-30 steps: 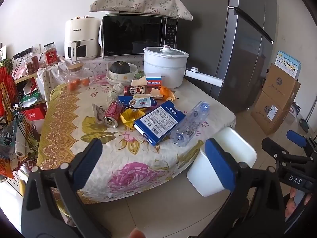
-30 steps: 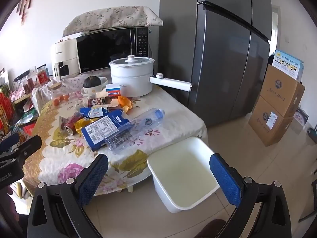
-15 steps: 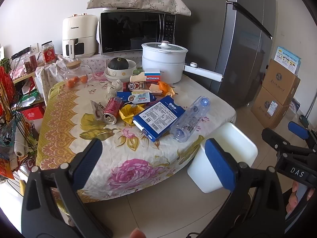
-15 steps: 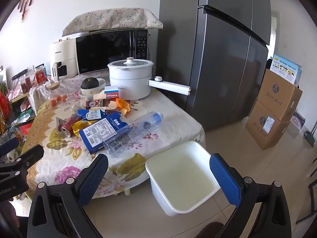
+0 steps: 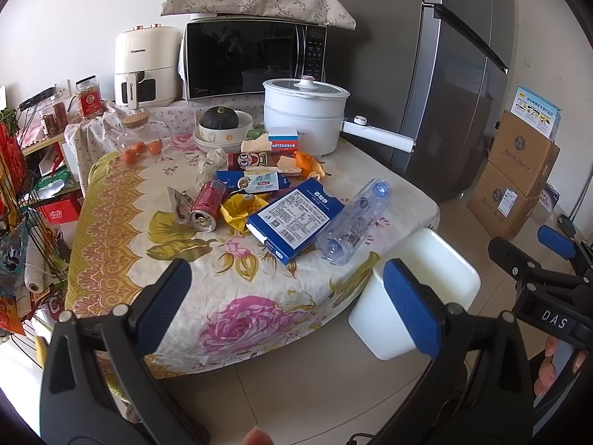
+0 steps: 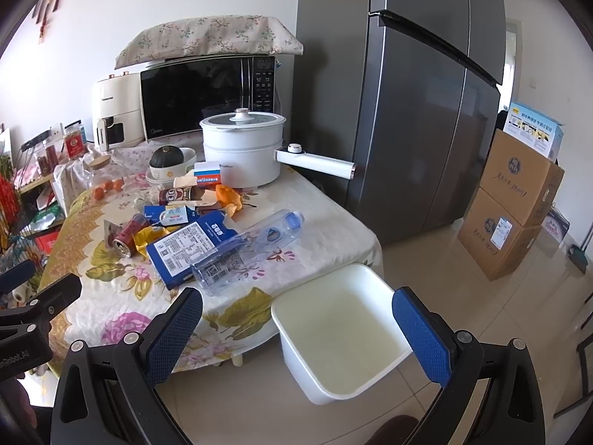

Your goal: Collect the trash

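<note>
Trash lies on a floral tablecloth (image 5: 122, 222): a clear plastic bottle (image 5: 354, 222) on its side, a blue carton (image 5: 296, 218), a red can (image 5: 208, 205), a yellow wrapper (image 5: 237, 209), orange peel (image 5: 309, 165) and crumpled paper (image 5: 215, 155). An empty white bin (image 5: 415, 296) stands on the floor at the table's near right corner; it also shows in the right wrist view (image 6: 339, 333). My left gripper (image 5: 287, 300) is open and empty, short of the table's front edge. My right gripper (image 6: 296, 333) is open and empty above the bin.
At the back of the table stand a white pot (image 5: 305, 115) with a long handle, a bowl with a squash (image 5: 222, 126), a microwave (image 5: 252, 59) and an air fryer (image 5: 144, 66). A grey fridge (image 6: 407, 92) and cardboard boxes (image 6: 515, 200) stand to the right.
Both grippers have drawn back and risen a little, so the table and bin look slightly farther away. Both stay open; nothing on the table has moved.
</note>
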A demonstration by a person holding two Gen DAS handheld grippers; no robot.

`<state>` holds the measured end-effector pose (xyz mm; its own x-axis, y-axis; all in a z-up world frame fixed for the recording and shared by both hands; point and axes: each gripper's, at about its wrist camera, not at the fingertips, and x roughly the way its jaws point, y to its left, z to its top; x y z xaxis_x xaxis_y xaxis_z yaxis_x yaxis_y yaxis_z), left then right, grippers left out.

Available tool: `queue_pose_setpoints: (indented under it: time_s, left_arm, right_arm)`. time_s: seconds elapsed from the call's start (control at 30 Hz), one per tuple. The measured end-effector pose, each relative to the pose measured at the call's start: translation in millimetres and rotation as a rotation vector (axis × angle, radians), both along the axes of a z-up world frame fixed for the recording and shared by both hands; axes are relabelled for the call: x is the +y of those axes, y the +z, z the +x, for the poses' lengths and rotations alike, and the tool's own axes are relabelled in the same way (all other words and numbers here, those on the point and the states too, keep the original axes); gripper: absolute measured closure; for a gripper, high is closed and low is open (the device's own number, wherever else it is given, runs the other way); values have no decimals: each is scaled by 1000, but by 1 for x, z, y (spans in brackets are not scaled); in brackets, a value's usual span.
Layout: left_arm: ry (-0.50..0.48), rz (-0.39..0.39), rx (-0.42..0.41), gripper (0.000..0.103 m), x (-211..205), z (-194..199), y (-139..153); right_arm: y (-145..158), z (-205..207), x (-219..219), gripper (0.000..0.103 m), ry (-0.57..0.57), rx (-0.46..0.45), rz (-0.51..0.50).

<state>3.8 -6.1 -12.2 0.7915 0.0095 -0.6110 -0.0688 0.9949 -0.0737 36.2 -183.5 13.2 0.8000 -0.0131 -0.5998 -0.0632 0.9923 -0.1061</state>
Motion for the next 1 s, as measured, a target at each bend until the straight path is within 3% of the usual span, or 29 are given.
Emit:
queue_pose_setpoints:
  time_s: [1.0]
  left_arm:
    - [-4, -3, 2, 0, -5, 1, -3]
  right_arm:
    - [-1, 0, -5, 0, -6, -1, -1]
